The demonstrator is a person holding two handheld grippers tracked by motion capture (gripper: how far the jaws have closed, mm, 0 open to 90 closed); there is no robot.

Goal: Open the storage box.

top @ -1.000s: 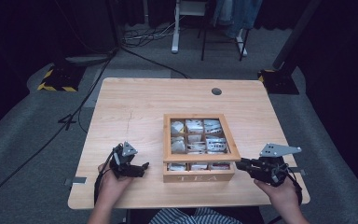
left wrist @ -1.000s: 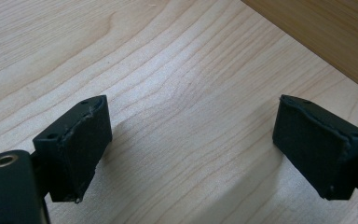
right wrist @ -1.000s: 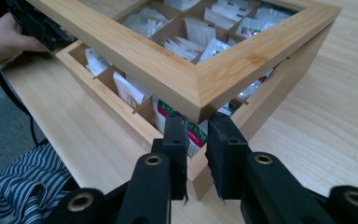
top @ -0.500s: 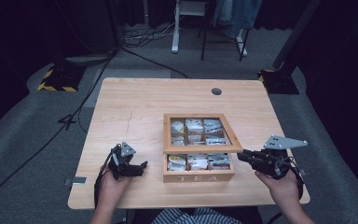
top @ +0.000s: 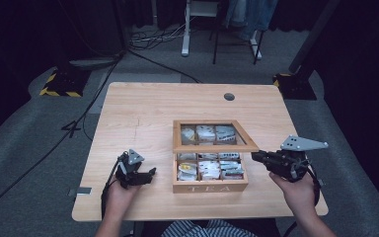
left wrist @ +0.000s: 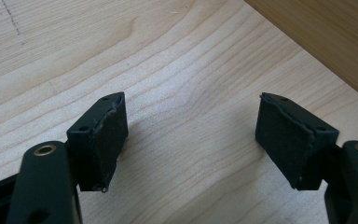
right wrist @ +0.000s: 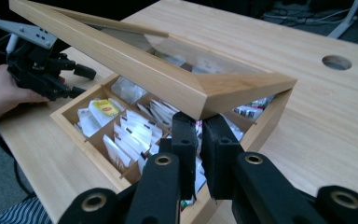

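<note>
One wooden tea box [top: 209,186] stands on the table [top: 143,108], near its front edge, its front wall lettered TEA. Its glass-paned lid [top: 212,147] is raised at a slant, its front edge well above the box's front wall. The right gripper [top: 254,157] sits just to the right of the box, its tips at the lid's near right corner. In the right gripper view its jaws are pressed nearly together under that corner [right wrist: 242,95]; whether they pinch the wood or only prop it I cannot tell. The left gripper [top: 150,173] rests to the left of the box, apart from it, jaws spread over bare wood with nothing between them; they have just been closing a little. Inside the box, many paper tea bags [right wrist: 130,133] fill wooden compartments; one bag has a yellow label [right wrist: 105,108]. There are two grippers, one box and one lid.
</note>
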